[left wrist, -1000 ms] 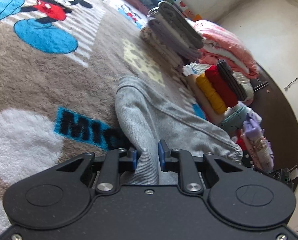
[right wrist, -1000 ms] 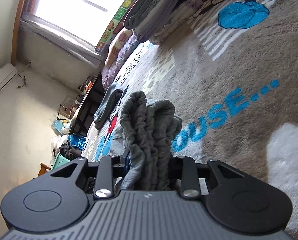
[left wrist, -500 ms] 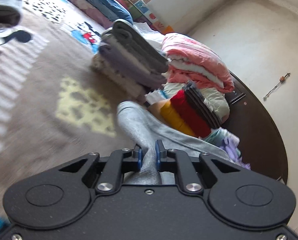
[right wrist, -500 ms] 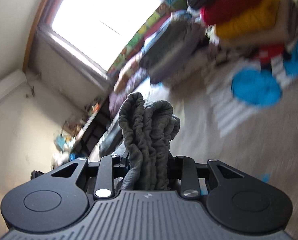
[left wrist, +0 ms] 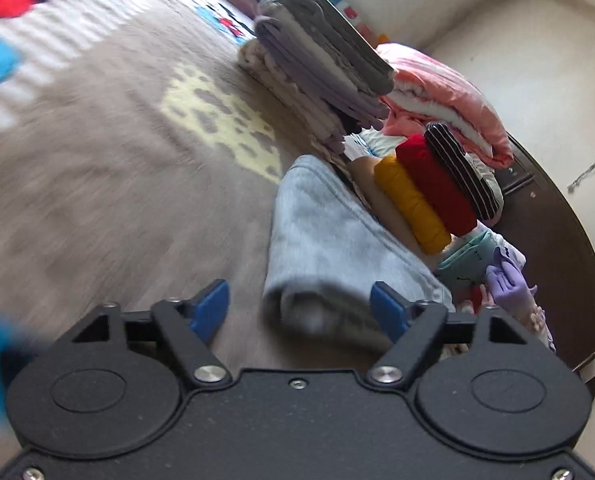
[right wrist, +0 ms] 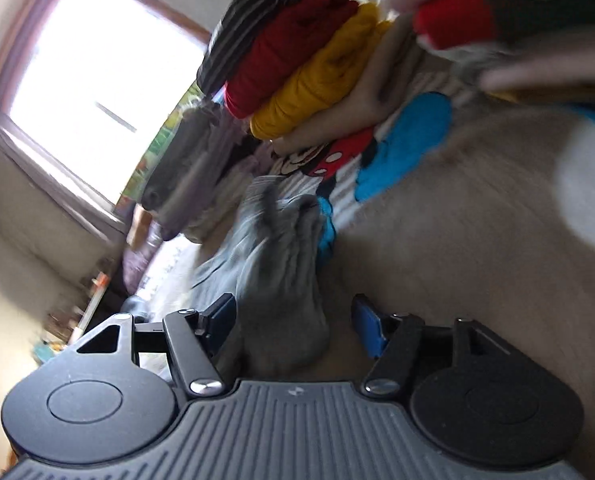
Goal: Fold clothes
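Observation:
A folded grey garment (left wrist: pixel 321 240) lies on the Mickey Mouse blanket (left wrist: pixel 97 168), right beside the row of folded clothes. My left gripper (left wrist: pixel 300 310) is open, its blue pads apart on either side of the garment's near end. In the right wrist view the same grey garment (right wrist: pixel 281 264) lies between the open blue pads of my right gripper (right wrist: pixel 293 322); its ribbed end points away from me. Both views are blurred by motion.
A row of rolled clothes, yellow (left wrist: pixel 411 208), red (left wrist: pixel 437 184) and striped black (left wrist: pixel 461 172), lies just right of the garment. A stack of grey and lilac folded items (left wrist: pixel 317 64) and pink bedding (left wrist: pixel 445 96) stand behind. A bright window (right wrist: pixel 97 92) is at the left.
Both grippers carried the grey garment toward the row of folded clothes, set it down on the blanket and opened. The garment now lies free between the pads.

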{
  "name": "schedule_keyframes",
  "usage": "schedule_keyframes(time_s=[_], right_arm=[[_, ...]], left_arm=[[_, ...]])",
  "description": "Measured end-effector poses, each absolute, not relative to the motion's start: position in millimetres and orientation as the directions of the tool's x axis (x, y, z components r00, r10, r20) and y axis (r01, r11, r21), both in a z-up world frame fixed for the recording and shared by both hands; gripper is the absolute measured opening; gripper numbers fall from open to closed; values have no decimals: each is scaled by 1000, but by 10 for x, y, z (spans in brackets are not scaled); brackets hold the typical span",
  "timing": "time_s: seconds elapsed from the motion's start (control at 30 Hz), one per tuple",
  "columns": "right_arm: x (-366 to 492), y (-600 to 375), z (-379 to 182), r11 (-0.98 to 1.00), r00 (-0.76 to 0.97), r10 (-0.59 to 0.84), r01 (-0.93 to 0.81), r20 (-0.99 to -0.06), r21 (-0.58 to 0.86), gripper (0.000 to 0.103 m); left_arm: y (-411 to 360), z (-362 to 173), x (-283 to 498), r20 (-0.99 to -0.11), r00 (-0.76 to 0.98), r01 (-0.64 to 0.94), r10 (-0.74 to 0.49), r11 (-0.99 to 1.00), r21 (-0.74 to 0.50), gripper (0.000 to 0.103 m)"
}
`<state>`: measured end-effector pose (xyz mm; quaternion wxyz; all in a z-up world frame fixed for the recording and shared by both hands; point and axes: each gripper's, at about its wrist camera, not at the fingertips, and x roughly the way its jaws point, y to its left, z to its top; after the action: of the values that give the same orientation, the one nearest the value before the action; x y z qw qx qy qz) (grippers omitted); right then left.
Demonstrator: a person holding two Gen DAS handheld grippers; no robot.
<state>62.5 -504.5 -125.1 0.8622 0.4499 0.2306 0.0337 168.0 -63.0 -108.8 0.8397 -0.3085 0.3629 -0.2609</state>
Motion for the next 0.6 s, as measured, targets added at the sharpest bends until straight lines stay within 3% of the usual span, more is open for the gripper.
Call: schedule_keyframes(time_s=[0.07, 0.13, 0.23, 0.37, 0.4, 0.6], right_arm=[[487, -4946, -1193, 607, 882, 263, 163, -390, 778, 73], [377, -4766, -1051, 645, 876, 243, 175, -417, 744, 90], [226, -4509, -856, 691, 858, 234, 185, -458, 699, 99], [53, -4206, -568, 780, 822, 202, 194, -532, 595, 103], [19, -4145, -482, 803, 817, 180, 200, -548, 561, 103], [-144, -3856, -134, 888, 758, 23, 283, -652, 361, 103]], left_arm=[[-618, -1047, 1510, -474, 598, 227, -647, 703, -674, 84], [-679, -935, 1378, -518, 592, 250, -617, 752, -609, 92], [-762, -756, 1165, -586, 581, 284, -564, 816, -504, 97], [-908, -461, 848, -596, 622, 369, -508, 861, -349, 99], [-936, -387, 770, -594, 644, 372, -482, 876, -308, 103], [-1033, -110, 488, -593, 721, 326, -358, 931, -165, 103]])
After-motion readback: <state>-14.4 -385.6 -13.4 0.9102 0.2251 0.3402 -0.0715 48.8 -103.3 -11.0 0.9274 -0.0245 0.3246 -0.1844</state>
